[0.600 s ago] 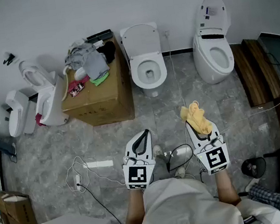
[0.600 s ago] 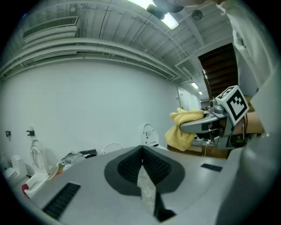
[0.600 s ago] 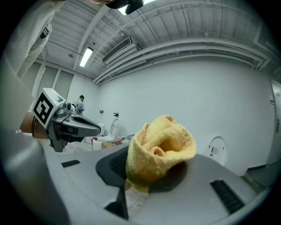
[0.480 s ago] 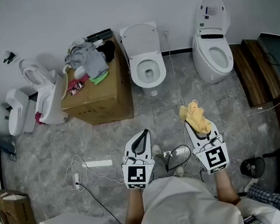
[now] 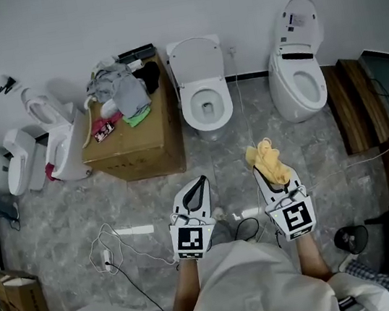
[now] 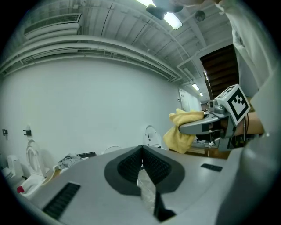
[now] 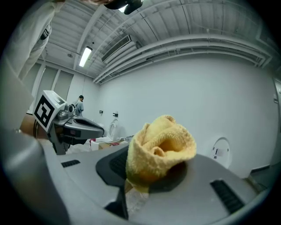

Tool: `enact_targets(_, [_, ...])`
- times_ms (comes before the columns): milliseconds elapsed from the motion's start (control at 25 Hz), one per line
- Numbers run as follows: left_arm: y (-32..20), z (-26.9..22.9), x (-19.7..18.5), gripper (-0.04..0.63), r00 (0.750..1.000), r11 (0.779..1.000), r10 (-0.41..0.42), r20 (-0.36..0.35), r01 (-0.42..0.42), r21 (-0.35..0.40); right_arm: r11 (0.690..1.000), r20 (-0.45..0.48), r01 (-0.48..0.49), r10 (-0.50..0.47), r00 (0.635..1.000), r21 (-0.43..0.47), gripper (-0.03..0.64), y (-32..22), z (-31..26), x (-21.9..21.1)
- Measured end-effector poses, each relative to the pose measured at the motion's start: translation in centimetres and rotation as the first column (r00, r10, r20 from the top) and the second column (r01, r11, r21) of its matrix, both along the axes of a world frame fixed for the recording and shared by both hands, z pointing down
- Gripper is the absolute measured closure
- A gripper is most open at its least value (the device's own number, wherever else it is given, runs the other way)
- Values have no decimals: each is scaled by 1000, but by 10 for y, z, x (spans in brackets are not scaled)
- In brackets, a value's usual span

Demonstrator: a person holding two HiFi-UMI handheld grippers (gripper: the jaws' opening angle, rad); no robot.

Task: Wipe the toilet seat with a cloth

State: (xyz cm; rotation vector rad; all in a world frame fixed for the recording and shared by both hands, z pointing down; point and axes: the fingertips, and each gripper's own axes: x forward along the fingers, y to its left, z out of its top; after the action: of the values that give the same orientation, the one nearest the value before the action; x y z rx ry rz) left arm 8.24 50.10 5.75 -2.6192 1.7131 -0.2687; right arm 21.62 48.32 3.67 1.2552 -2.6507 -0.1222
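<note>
Head view looks steeply down on a grey marbled tile floor (image 5: 57,209) below a plain white wall. At eleven o'clock from the person stands a brown cardboard box (image 5: 134,142), its top heaped with crumpled grey, pink and green clothes (image 5: 120,90). At twelve o'clock sits a glossy white ceramic toilet with an oval seat (image 5: 204,98), lid raised against the wall. At one o'clock is a second, rounder white toilet (image 5: 298,80), also with its lid up.

Close to the person's chest are two grey plastic grippers, each carrying a cube printed with a black-and-white square marker pattern. The left gripper (image 5: 199,184) is clenched on nothing: its ribbed black pads (image 6: 131,165) press together in a point. The right gripper (image 5: 272,172) is clamped around a fluffy yellow terry cloth (image 5: 268,160), bunched into a soft roll (image 7: 160,149) that bulges above the jaws. That cloth hangs at about five o'clock from the middle toilet, well apart from its seat. Thin white cables (image 5: 112,237) loop over the tiles at nine o'clock.
</note>
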Motion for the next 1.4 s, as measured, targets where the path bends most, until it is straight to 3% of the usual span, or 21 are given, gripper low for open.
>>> enact_targets(640, [-130,10,-73,581,997,997,78,-18,-78,-16,997,-19,-72,72,997,-20,531,-119,7,-77])
enact_targets(1000, [-182,18,-76,581,995,995,95,-19,-96,-26,995,-23,-90,89,996,-35,531,-168,17,-81])
enact_targets(1400, [-254,23,-79,581,999,998,42,-14,-43,-50,997,-12,-50,49,999,-57,531,-249,23,-80])
